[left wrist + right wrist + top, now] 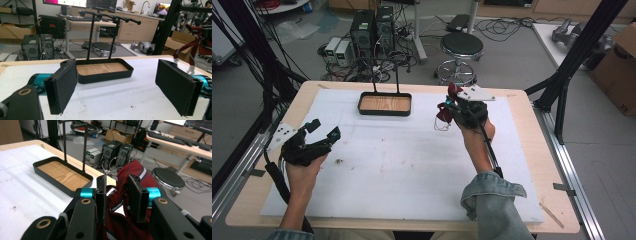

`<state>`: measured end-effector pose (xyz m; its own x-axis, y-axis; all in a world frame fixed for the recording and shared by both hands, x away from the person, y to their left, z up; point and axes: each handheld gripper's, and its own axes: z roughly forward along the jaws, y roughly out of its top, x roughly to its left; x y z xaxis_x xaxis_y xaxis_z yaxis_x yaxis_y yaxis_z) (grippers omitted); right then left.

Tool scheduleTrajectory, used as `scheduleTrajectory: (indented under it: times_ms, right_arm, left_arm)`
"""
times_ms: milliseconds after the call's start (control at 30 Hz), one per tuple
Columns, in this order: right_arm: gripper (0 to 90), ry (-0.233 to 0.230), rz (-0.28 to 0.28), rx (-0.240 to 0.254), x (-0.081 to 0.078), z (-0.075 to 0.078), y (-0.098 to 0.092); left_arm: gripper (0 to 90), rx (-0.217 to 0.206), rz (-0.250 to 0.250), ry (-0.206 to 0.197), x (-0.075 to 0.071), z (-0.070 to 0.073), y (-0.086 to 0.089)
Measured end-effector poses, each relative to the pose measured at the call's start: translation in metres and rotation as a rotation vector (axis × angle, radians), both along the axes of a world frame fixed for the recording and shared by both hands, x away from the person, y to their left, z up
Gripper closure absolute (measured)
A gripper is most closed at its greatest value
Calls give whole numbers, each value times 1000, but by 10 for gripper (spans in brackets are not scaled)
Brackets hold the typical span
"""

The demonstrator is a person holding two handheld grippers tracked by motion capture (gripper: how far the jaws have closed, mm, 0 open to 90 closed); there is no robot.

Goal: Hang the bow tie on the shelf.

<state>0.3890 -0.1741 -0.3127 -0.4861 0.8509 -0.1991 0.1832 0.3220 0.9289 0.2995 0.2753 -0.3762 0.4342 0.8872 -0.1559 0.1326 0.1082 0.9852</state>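
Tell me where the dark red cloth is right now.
The dark red cloth is clamped in the right tongs, held above the white mat to the right of the black tray in the high view.

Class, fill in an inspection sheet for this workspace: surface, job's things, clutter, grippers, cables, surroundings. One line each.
Surface: white mat on a wooden table, with a few dark specks.
Job's things: black tray stand with a wood floor and a rack; dark red striped cloth.
Clutter: nothing seen.
Grippers: left gripper open, holding nothing; right gripper shut on the cloth, held above the mat.
Cables: one trails from each gripper; tangled cables on the floor.
Surroundings: computer towers, stool, cardboard box.
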Motion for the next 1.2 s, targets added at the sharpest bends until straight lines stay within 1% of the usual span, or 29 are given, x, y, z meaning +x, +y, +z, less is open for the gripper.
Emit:
scheduleTrajectory:
  times_ms: [33, 100, 133, 167, 267, 333, 367, 467, 500, 533, 567, 633, 733, 833, 867, 967, 1033, 1067, 1100, 1167, 1200]
  right_arm:
    - [700, 0, 0, 0, 0, 0, 0]
    - [700, -9, 14, 6, 9, 3, 11]
    - [700, -9, 14, 6, 9, 3, 11]
    - [700, -7, 22, 7, 15, 3, 19]
    - [700, -17, 35, 2, 21, 3, 25]
    - [700, -9, 44, 16, 26, 4, 32]
    - [700, -15, 52, 14, 31, 5, 39]
    - [700, -30, 67, 17, 37, 6, 46]
    - [699, -25, 70, 26, 41, 7, 52]
    - [699, -25, 70, 26, 41, 7, 52]
    - [699, -39, 82, 42, 45, 7, 56]
    - [700, -35, 84, 72, 50, 7, 60]
    - [700, -46, 90, 69, 56, 6, 64]
    - [700, -50, 96, 88, 64, 9, 70]
    - [700, -53, 103, 105, 68, 11, 73]
    - [699, -55, 106, 106, 71, 12, 77]
    - [700, -51, 112, 104, 77, 14, 83]
    - [700, -51, 112, 104, 77, 14, 83]
    - [700, -66, 110, 103, 78, 15, 85]
    - [699, -75, 110, 100, 83, 18, 89]
    - [699, -77, 113, 107, 85, 18, 90]
  left_arm:
    - [180, -2, 0, 0, 0, 0, 0]
    - [180, -4, 0, 2, 1, -1, 1]
    - [180, -5, -1, 4, 1, -1, 1]
    - [180, -6, -2, 4, 2, -2, 1]
    - [181, -4, 0, 6, 2, -2, 1]
    - [180, -7, 3, 6, 2, -3, 1]
    - [180, -5, 5, 4, 2, -3, 1]
    - [180, -6, 8, 1, 1, -3, 1]
    - [180, -8, 7, 1, 1, -3, 1]
    - [180, -8, 7, 2, 2, -3, 1]
    - [180, -9, 7, 2, 2, -3, 1]
    - [180, -8, 3, 3, 2, -3, 1]
    - [180, -7, 0, 0, 2, -3, 1]
    - [180, -11, 0, 0, 2, -2, 1]
    - [180, -8, 2, 2, 2, -3, 2]
    - [180, -15, 5, 5, 3, -3, 2]
    - [180, -12, 4, 8, 3, -4, 3]
    - [180, -13, 3, 8, 3, -4, 3]
    - [180, -13, 3, 6, 3, -4, 3]
    - [181, -13, 4, 6, 2, -3, 3]
    - [180, -11, 3, 7, 2, -3, 3]
